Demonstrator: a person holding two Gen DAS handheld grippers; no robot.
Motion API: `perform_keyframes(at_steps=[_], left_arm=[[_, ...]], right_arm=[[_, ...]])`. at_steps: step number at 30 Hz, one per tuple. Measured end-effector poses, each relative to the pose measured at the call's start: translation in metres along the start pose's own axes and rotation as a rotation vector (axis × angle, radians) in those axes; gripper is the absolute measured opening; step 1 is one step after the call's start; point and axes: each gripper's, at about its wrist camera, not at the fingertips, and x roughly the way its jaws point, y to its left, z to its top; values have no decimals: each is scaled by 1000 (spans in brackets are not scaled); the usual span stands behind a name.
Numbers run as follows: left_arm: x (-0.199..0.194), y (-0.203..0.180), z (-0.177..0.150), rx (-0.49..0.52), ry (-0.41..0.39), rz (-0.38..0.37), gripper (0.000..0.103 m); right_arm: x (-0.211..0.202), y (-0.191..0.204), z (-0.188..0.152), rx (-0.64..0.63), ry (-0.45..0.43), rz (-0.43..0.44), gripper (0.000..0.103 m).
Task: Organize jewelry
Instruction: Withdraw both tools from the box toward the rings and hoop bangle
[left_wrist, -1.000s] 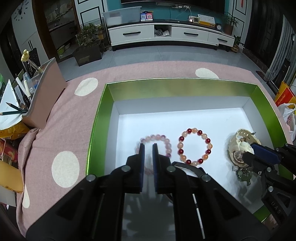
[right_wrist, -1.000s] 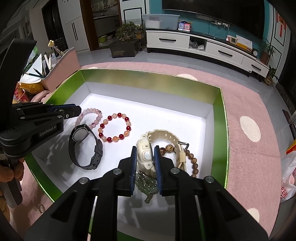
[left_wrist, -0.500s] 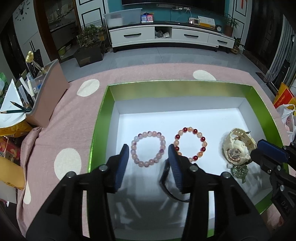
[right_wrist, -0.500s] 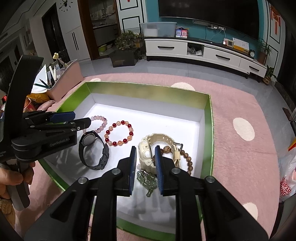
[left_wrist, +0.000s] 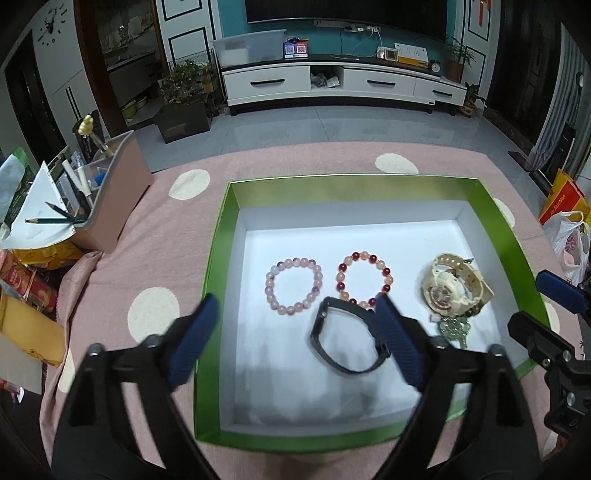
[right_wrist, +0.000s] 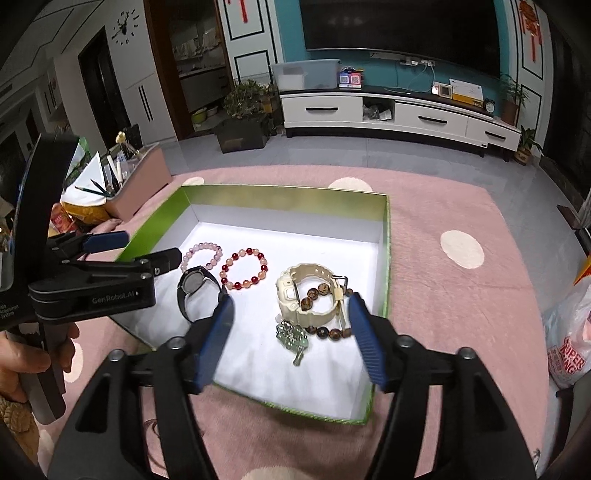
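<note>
**Both jaws wide over the green box**

Plainly, the clearest writing is "GenRoboLAI" in pale letters on the black body of my left gripper, seen from the right wrist; a white plastic bag at the right edge carries red "SUPER" lettering. My left gripper's jaws are spread wide and hold nothing, their ribbed blue pads straddling the near left wall of the green box. My right gripper is likewise wide apart and empty, its pads either side of the cream watch.

The box is shallow, with glossy green walls and a matte white floor, resting on a pink cloth with pale dots. Inside lie, left to right, a ring of round pale pink beads, a ring of red and peach beads, and a chunky cream watch with a ridged strap. A black watch, smooth-banded, lies just in front of the two bead rings. Brown wooden beads thread through and around the cream watch, and a green pendant lies just beside it.
</note>
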Motion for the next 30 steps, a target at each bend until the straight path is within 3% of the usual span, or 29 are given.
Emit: perform_keyframes(at_steps=[6,23,30], left_arm=[[-19,7,-12,-35,5,-13,100],[-75,40,-84,-145,-22,-84,100],[-84,56,-123,-187,-5,-73,100]], right_arm=[[-22,-6,-12,45,-9,18,81],[-77,-3,-61,82,-39,76,82],[-87,-5,-86,104,-26,85,82]])
